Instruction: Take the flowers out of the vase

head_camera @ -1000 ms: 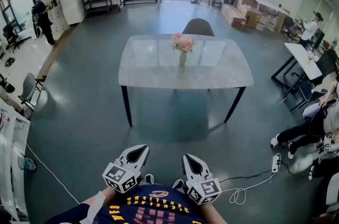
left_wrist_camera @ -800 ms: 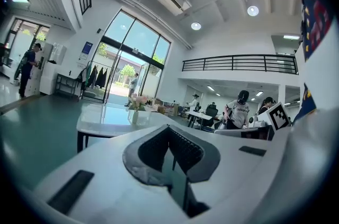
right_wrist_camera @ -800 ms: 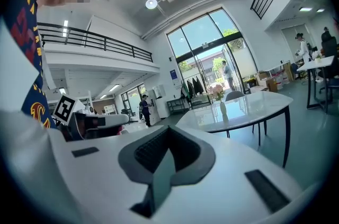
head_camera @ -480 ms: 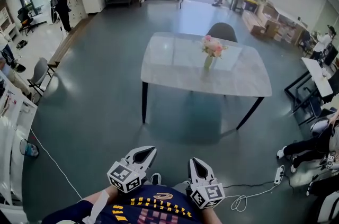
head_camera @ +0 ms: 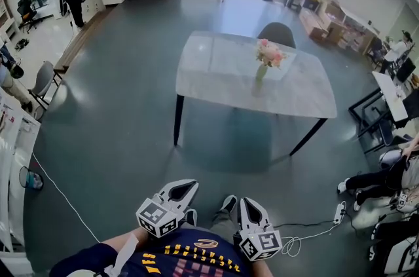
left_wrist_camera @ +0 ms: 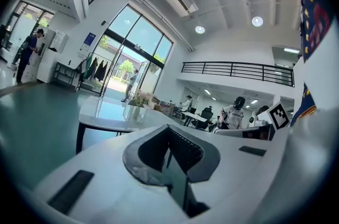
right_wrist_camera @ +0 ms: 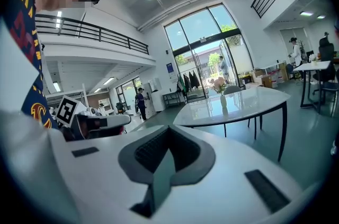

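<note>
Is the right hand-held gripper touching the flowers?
Apart. The head view shows the right hand-held gripper far back, with wide floor between it and the flowers on the table.

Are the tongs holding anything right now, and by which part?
Nothing: left tongs and right tongs are shut, empty; flowers sit in the vase.

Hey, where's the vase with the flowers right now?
In the head view the vase stands on the pale table, toward its far right side, just in front of the dark chair.
</note>
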`<state>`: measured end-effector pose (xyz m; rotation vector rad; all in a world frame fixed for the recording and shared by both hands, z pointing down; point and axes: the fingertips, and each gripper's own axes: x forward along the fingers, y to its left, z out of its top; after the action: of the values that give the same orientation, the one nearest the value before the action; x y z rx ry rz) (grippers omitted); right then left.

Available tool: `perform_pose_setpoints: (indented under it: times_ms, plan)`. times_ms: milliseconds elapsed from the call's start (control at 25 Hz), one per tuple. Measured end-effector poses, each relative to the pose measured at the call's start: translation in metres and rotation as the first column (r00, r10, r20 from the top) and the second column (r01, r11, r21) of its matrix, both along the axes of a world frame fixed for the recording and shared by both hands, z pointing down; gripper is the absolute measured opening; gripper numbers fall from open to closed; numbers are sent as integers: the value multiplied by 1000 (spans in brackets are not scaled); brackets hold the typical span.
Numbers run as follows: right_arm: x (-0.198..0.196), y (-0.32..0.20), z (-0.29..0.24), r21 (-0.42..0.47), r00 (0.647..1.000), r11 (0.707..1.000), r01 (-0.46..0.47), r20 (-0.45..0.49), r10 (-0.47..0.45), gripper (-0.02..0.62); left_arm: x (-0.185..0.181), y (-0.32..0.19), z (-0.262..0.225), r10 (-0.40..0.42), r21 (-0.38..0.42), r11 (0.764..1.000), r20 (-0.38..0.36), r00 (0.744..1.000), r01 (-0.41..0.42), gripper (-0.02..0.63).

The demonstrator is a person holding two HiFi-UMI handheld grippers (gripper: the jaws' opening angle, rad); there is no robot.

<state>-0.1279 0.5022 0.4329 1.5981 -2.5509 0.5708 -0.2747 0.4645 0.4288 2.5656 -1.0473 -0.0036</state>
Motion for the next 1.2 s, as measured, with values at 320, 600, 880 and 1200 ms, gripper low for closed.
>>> perform_pose_setpoints:
  times_ms: [320,600,880,1200]
  plan:
    - [18,-31,0,0,1000,1000,6,-3,-6,5,16,-30,-2,-13,19,1000,14,1000,13,2]
    - [30,-76,1,-5,998,998,64,27,-63,5,26,-64,-1,-79,2,997,50,996,79,3]
    - [72,-125,9,0,991,994,114,74,-113,5,72,-105,-3,-119,7,993,85,989,119,3]
    - [120,-172,2,10,983,989,147,114,-147,5,128,-145,-18,-138,37,990,142,980,134,3]
